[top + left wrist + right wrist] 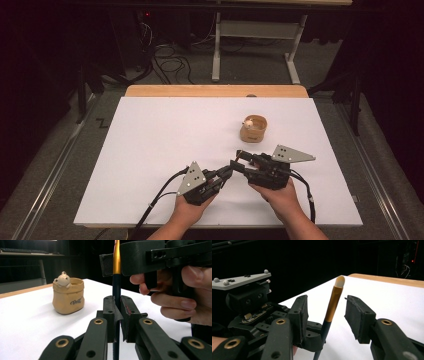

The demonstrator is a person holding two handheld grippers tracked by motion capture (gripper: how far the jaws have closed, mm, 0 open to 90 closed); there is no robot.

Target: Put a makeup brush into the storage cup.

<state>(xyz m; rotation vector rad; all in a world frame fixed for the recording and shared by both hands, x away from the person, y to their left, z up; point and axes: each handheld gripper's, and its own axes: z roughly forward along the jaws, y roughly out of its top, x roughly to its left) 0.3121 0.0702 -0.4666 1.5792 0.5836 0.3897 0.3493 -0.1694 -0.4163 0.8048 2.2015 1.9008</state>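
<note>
The left claw (117, 322) is pressed together on the dark handle of a makeup brush (333, 301) (gold ferrule, pale tip), holding it above the white bench (150, 150). The right claw (325, 315) stands spread, its pads either side of the ferrule without touching it. A tan pot (68, 296) with a bear figure stands well apart.

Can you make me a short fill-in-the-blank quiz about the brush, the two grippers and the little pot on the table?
1. The left gripper is shut on the dark handle of the ____.
2. The gold band of the brush stands between the open pads of the ____ gripper.
3. A small ____ figure peeks over the rim of the tan pot.

Missing words: brush; right; bear
</note>
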